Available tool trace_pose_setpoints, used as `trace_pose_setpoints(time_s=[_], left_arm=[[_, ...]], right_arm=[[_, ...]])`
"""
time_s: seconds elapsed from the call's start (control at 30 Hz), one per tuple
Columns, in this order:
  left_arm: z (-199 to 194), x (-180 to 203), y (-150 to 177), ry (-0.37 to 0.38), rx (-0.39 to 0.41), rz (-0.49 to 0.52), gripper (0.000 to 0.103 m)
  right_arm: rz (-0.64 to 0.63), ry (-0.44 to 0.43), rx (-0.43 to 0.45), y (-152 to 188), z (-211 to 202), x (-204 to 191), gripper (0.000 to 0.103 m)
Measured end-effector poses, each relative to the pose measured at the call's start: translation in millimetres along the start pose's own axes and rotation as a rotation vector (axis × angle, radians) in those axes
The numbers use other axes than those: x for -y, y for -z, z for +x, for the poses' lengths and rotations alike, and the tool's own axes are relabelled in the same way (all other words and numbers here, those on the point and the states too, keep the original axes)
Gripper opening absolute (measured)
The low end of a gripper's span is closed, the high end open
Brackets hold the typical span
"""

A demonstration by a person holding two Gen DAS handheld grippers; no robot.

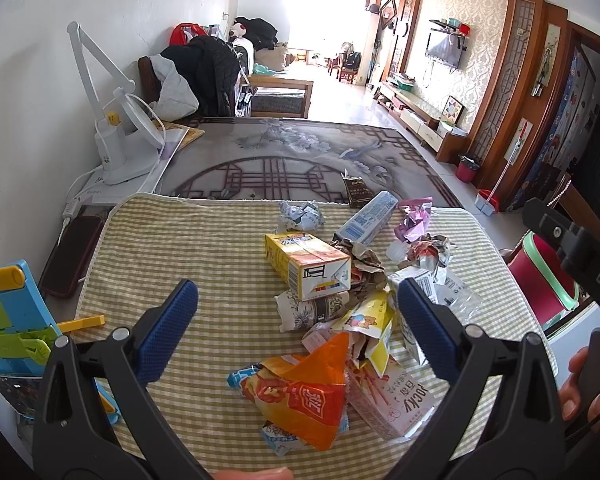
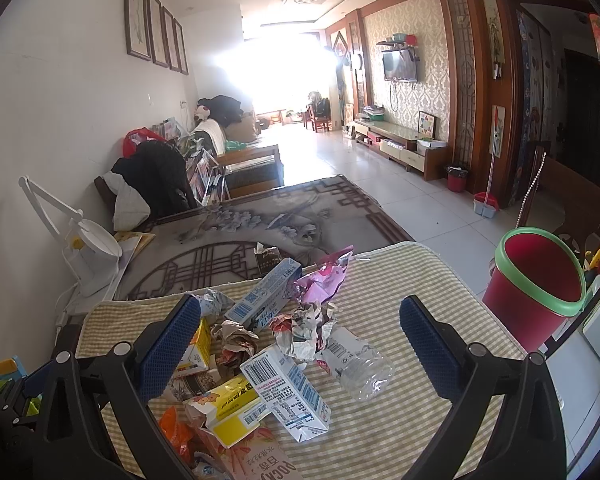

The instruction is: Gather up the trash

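Blue-padded, both tools [image 1: 298, 322] [image 2: 300, 334] gape wide, holding nothing.

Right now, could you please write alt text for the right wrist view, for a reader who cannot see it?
An open hand-held gripper hovers over a heap of trash on a checked cloth: a white carton, a crushed clear bottle, a yellow box and crumpled paper. A red bin with a green rim stands to the right, beside the table.

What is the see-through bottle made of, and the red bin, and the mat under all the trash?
Bottle: likely thin clear plastic, see-through and dented. Red bin: probably smooth hard plastic with a green rim. Mat: looks like soft woven cloth, checked yellow and white.
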State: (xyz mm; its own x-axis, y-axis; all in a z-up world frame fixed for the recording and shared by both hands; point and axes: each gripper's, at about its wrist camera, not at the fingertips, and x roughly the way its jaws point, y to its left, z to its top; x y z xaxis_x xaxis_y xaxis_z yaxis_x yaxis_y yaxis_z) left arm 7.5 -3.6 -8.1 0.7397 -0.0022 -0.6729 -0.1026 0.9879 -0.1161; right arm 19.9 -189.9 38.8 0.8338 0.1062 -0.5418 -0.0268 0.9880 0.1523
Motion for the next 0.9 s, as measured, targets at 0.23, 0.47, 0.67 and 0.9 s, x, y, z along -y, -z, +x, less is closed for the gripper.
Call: trace_pose_setpoints(time_s=[0.23, 0.47, 0.67, 0.9], left_arm=[[-0.1, -0.4, -0.5, 0.000, 0.002, -0.002, 0.098], [-0.3, -0.8, -0.2, 0.000, 0.002, -0.001, 0.098], [-0.4, -2.6, 1.9, 0.002, 0.000, 0.000, 0.098], [1.0, -8.4, 2.3, -0.001, -0.010, -0.012, 0.098]], right_arm=[[0.000, 0.000, 0.000, 0.0, 0.2, -0.1, 0.096], [-0.001, 0.001, 0.000, 0.2, 0.4, -0.7, 0.096], [-0.006, -0.001, -0.010, 1.8, 2.4, -0.4, 0.096], [-0.042, -0.041, -0.122, 4.7, 27.5, 12.2, 0.096]])
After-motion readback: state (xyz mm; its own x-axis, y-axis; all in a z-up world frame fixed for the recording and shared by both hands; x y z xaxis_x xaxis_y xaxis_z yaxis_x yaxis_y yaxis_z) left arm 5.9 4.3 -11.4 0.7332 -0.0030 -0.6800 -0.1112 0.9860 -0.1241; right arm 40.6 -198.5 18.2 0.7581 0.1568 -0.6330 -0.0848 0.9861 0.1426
